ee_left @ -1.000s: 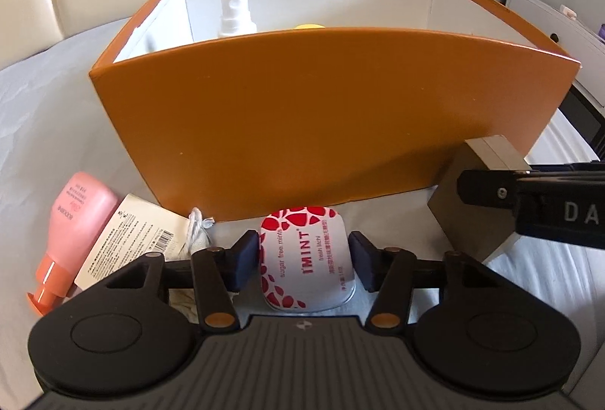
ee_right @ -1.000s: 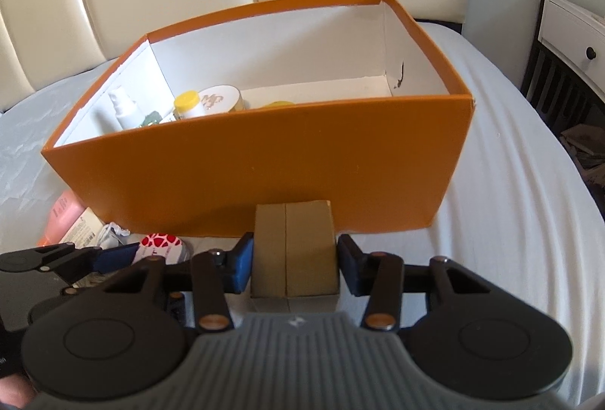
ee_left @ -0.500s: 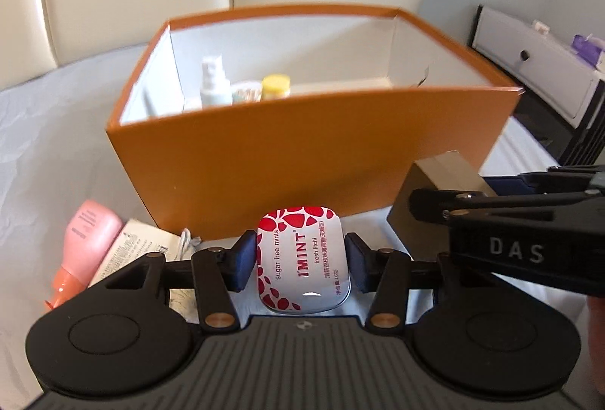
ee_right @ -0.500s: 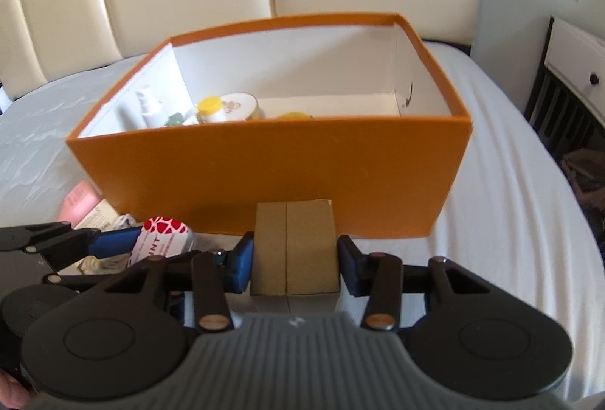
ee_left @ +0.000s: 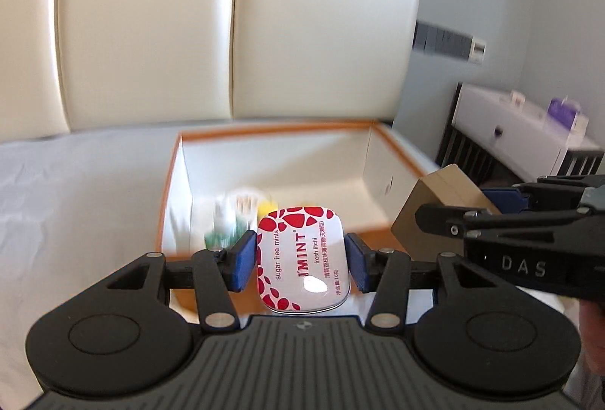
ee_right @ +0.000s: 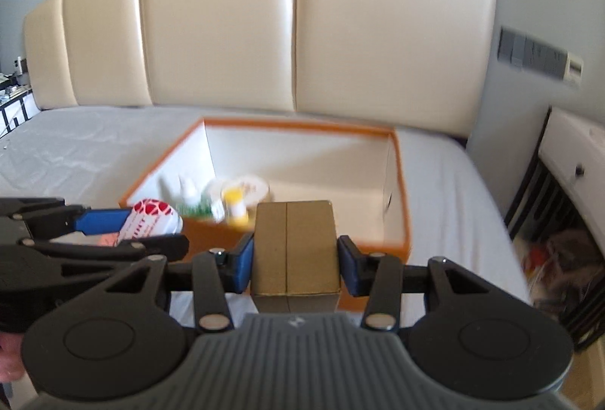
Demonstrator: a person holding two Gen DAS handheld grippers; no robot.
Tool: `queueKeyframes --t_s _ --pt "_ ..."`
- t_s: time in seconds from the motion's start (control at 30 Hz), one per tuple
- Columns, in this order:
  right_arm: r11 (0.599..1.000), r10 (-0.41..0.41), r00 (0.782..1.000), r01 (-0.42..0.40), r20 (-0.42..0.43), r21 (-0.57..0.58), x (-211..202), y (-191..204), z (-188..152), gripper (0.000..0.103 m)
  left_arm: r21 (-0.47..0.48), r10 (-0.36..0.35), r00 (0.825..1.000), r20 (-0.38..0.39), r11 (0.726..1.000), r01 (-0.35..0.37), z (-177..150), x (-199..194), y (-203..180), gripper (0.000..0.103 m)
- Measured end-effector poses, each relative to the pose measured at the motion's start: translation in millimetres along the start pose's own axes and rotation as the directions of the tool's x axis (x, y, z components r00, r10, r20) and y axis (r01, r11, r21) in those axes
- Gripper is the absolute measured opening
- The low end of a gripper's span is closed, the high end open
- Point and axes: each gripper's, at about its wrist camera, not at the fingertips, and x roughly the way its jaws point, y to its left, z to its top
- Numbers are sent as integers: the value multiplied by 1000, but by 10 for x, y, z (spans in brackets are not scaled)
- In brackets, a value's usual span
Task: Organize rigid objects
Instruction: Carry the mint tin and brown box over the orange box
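Note:
My left gripper (ee_left: 300,260) is shut on a white and red mint tin (ee_left: 302,258) and holds it in the air above the near wall of the orange box (ee_left: 172,179). My right gripper (ee_right: 295,260) is shut on a brown cardboard box (ee_right: 295,251), also raised over the orange box's (ee_right: 402,190) near wall. In the right wrist view the left gripper with the tin (ee_right: 149,219) shows at the left. In the left wrist view the right gripper with the cardboard box (ee_left: 435,202) shows at the right. Inside the orange box lie a spray bottle (ee_right: 187,188), a yellow-capped bottle (ee_right: 234,205) and a round jar (ee_right: 249,185).
The orange box stands on a bed with a grey sheet (ee_right: 75,152). A cream padded headboard (ee_right: 295,31) rises behind it. A white bedside cabinet (ee_right: 571,160) and a dark slatted frame (ee_right: 548,205) stand at the right.
Both grippers have risen with their objects from the sheet in front of the orange box to above its near wall. The box's inside now shows from above.

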Motion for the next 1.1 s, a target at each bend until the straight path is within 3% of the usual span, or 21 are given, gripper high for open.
queueKeyframes --t_s 0.13,0.27,0.47,0.67,0.8,1.1 --pt "998 4 999 -1 45 -63 -62 -39 269 45 -7 -23 999 37 1000 23 298 13 -15 57" --pt "997 16 999 -13 34 -79 44 -140 532 45 -28 -30 999 37 999 31 547 166 22 57" --pt "992 -12 999 7 -40 -126 447 -329 791 45 -65 -74 996 -46 995 71 761 618 75 57" --pt "977 -9 979 -34 -204 -208 1005 -450 828 45 -39 -98 980 -171 995 93 689 1065 0 57" --pt "934 -26 968 -66 -250 -352 1252 -399 745 45 -28 -106 966 -237 994 103 604 1246 18 57" --pt "861 -2 918 -199 -396 -467 1671 -390 601 45 -12 -112 934 -340 993 115 439 1523 10 57"
